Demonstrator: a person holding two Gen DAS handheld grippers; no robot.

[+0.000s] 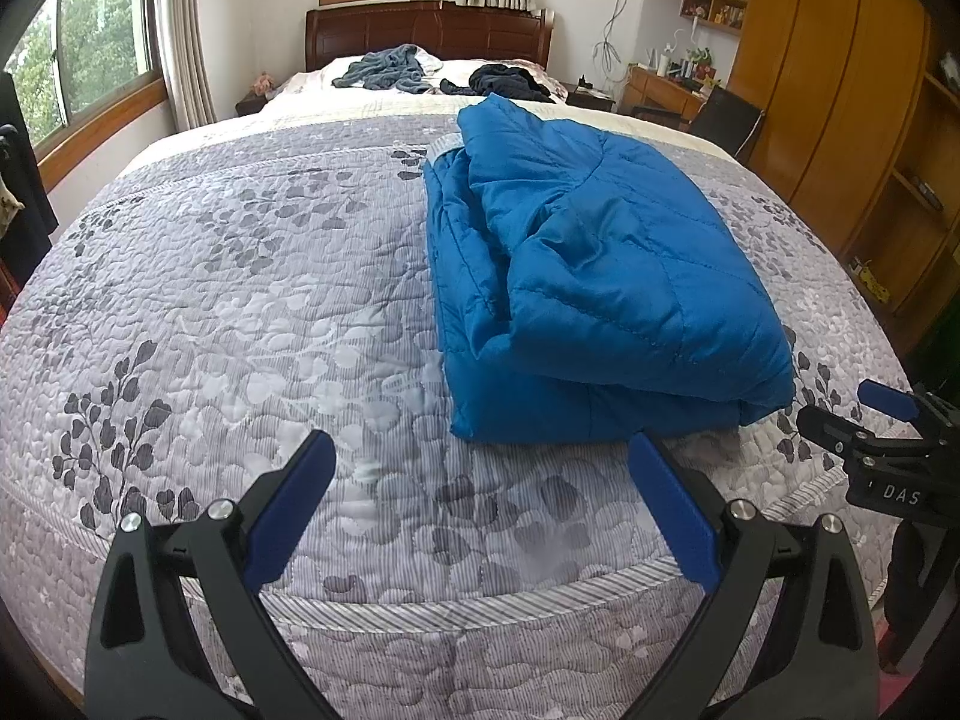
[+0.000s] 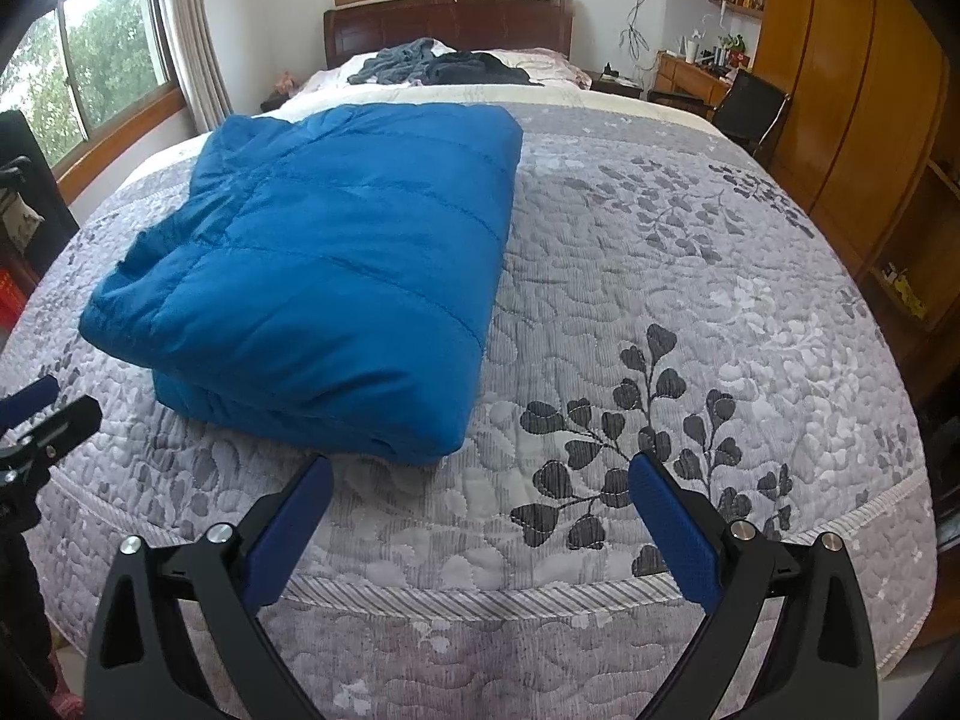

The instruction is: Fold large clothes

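Your folded blue quilted jacket [image 1: 606,276] lay on the bed's grey leaf-print quilt [image 1: 240,300], filling the centre-right of the left wrist frame and the centre-left of the right wrist frame [image 2: 324,276]. Its long axis ran away from you toward the dark wooden headboard [image 1: 429,30], with the thick, rounded fold edge turned to the foot of the bed, nearest your claws. The shell looked smooth and slightly shiny, puffy, stitched in channels that crossed its width; on its side toward the left of the left wrist frame the layers showed as stacked, rumpled edges. Your left claw [image 1: 480,510] stood wide open over the quilt at the bottom of its frame, holding nothing, its flat blue pads [image 1: 294,510] just short of the jacket's near edge. Your right claw [image 2: 480,516] was likewise spread wide and empty, its left pad near the jacket's near corner. Two crumpled dark garments [image 1: 444,75] sat far up by the pillows.
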